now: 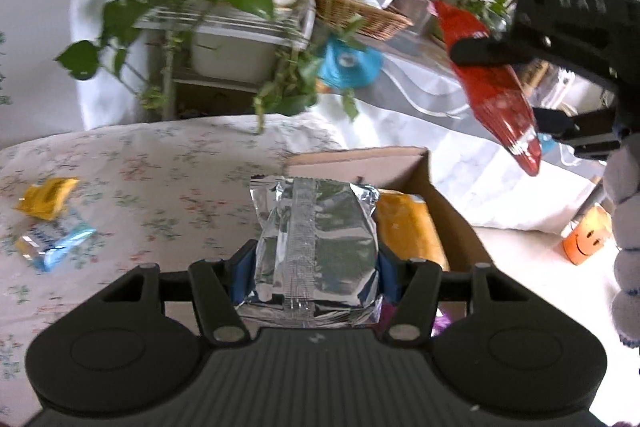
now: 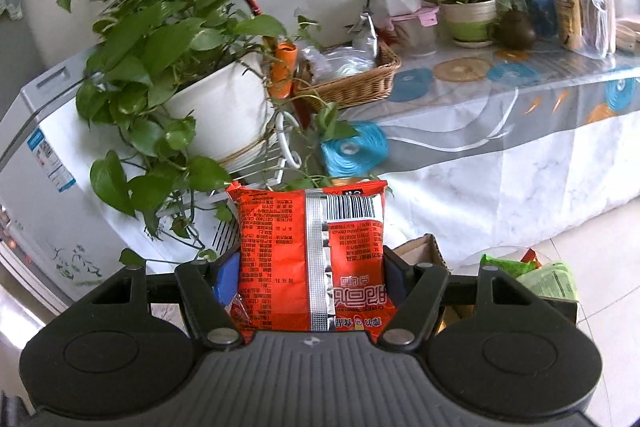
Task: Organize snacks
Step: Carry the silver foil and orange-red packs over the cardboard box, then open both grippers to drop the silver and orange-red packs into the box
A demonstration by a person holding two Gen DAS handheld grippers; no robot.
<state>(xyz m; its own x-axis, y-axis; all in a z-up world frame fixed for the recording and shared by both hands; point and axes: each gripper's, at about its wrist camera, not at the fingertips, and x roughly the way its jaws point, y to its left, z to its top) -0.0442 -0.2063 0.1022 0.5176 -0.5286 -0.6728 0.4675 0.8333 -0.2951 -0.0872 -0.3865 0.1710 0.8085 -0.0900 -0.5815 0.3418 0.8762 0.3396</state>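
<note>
Left claw [image 1: 316, 267] clamped on crinkly silver foil packet [image 1: 316, 239], poised over open brown cardboard box [image 1: 404, 167] at bench's right edge; lower flat beside orange packet. Right claw [image 2: 312, 279] clamped on red printed snack packet [image 2: 310, 259].

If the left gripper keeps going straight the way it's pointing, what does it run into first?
Probably the cardboard box: the left gripper, holding a silver packet, points at its open top, where an orange packet lies. Depth is unclear.

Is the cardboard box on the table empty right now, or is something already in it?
Not empty: the cardboard box is open-topped, and an orange packet lies inside. The silver packet hides the rest.
</note>
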